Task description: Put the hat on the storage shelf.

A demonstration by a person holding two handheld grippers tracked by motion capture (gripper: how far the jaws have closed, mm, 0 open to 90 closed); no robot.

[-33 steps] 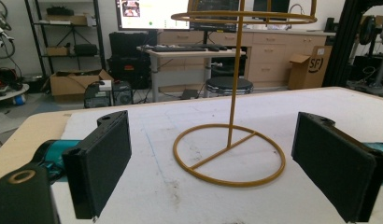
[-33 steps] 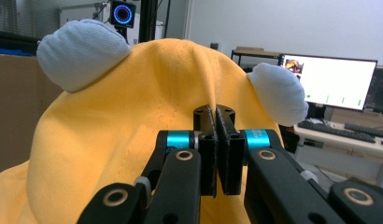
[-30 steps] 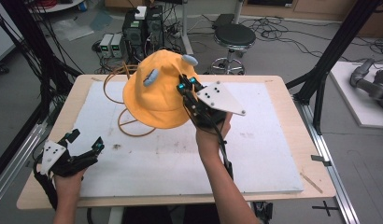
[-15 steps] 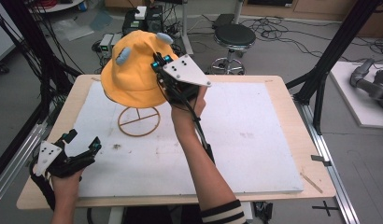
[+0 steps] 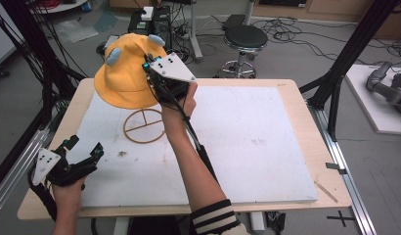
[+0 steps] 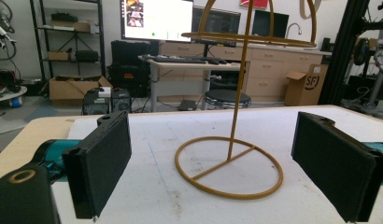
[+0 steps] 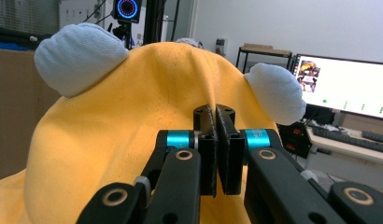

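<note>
Nearest the person, the left tongs (image 5: 83, 159) rest low at the near left corner of the surface (image 5: 267, 147), their jaws spread wide with nothing between them. In the left gripper view they look straight along the white top at the wire stand (image 6: 229, 165), whose round base ring lies flat just ahead and whose thin stem rises upright to a hoop at the top.

Farther out, the right tongs (image 5: 148, 68) are held up over the far left part of the surface. Their jaws are pressed together on a fold of the yellow hat (image 5: 125, 73), which hangs in the air from that pinch. In the right gripper view the pinched cloth (image 7: 216, 116) sits between two pale blue ears (image 7: 77, 56) on the crown.

The relation that matters is hat to stand. In the high view the hat hangs above and a little beyond the stand's base ring (image 5: 144, 126), its brim hiding the top of the stem. Judging from this, the crown needs to be centred over that upright stem and then lowered along it. The right hand is the one placed to do so; the left is well apart from the hat, though near the stand's base.
</note>
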